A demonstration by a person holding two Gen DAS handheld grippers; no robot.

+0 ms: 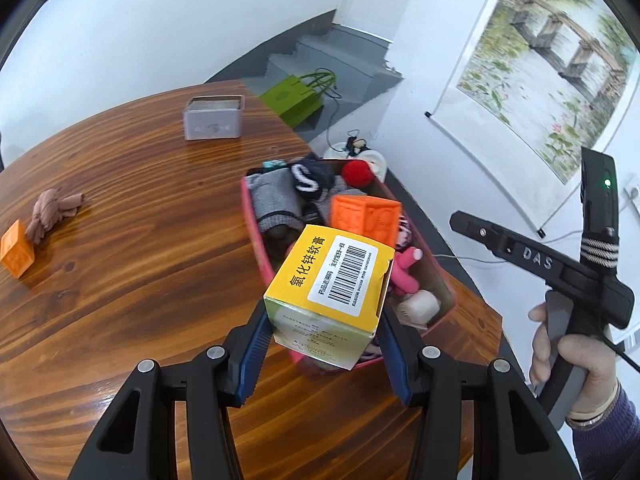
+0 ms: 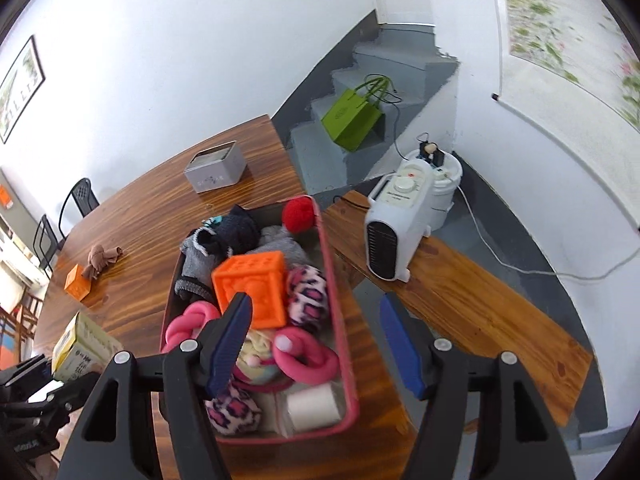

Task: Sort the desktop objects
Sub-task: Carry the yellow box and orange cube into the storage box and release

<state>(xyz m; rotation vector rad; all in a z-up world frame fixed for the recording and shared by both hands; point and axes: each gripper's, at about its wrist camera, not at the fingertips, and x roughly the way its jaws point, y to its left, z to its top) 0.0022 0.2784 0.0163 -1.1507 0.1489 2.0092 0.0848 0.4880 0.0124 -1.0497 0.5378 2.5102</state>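
Two white walls meet at a corner where grey steps point(image 2: 384, 64) climb away, and a long painted scroll point(image 1: 548, 68) of a garden hangs on the right-hand wall. A wide wooden surface point(image 1: 120, 240) with strong dark grain fills the near part of the room, and beside it a lower wooden bench point(image 2: 480, 300) carries a white fan heater point(image 2: 396, 224). A green paper bag point(image 2: 354, 120) sits on the steps. Near the surface's right edge lies a pink tray point(image 2: 344, 340) heaped with socks, pink rings, spotted plush pieces, a red ball point(image 2: 298, 214) and an orange cube point(image 2: 254, 288). Farther back a grey tin point(image 1: 213, 118) stands alone. Over on the left, a brown cloth bundle point(image 1: 54, 208) lies just beside a second orange block point(image 1: 16, 254). The left hand-held gripper point(image 1: 324, 336) is clamped on a yellow ointment box point(image 1: 328, 292), held in the air above the tray's near end. The right hand-held gripper point(image 2: 316, 344) hangs over the tray with its blue fingers point(image 2: 232, 340) spread apart and nothing between them, gripped by a hand point(image 1: 568, 356) in a purple sleeve.
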